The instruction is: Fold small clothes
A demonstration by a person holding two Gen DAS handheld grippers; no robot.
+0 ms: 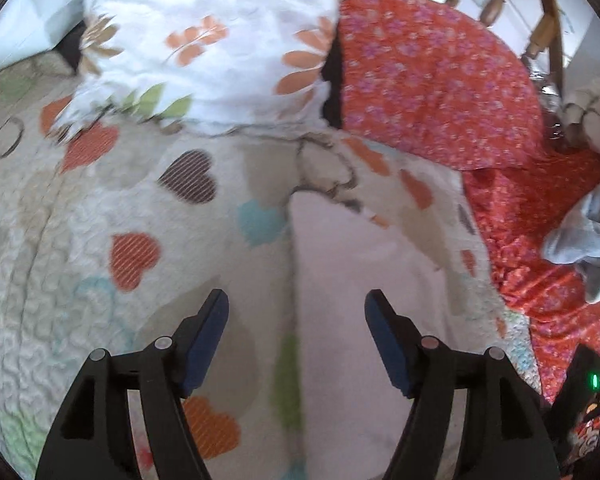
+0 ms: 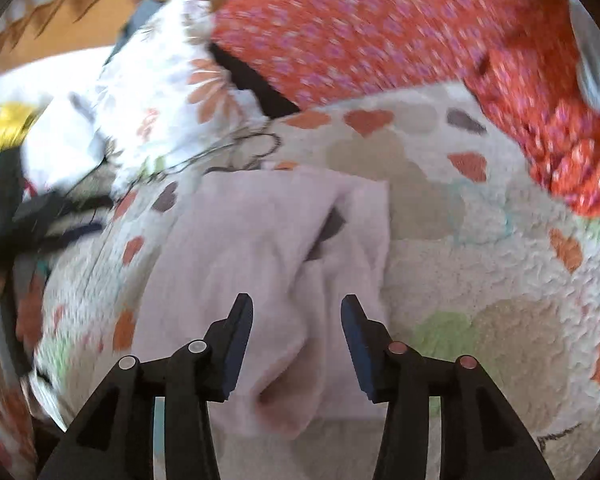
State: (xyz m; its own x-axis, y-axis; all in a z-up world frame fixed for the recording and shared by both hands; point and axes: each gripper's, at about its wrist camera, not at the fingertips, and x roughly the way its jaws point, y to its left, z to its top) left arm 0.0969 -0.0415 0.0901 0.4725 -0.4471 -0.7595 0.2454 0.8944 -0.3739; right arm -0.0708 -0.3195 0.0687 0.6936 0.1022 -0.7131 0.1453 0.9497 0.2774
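A pale pink small garment (image 2: 268,256) lies on the heart-patterned quilt (image 2: 480,264), creased, with a raised fold running down its middle. In the left wrist view the same pink garment (image 1: 364,280) lies flat ahead and to the right. My left gripper (image 1: 296,300) is open and empty, just above the garment's left edge. My right gripper (image 2: 297,304) is open and empty, its jaws either side of the garment's raised fold near its near end.
A white floral pillow (image 1: 204,40) and a red floral cloth (image 1: 432,80) lie at the far side of the quilt. A wooden chair (image 1: 540,12) stands behind. Grey clothes (image 1: 588,232) pile at the right. Dark items (image 2: 28,208) lie at the left.
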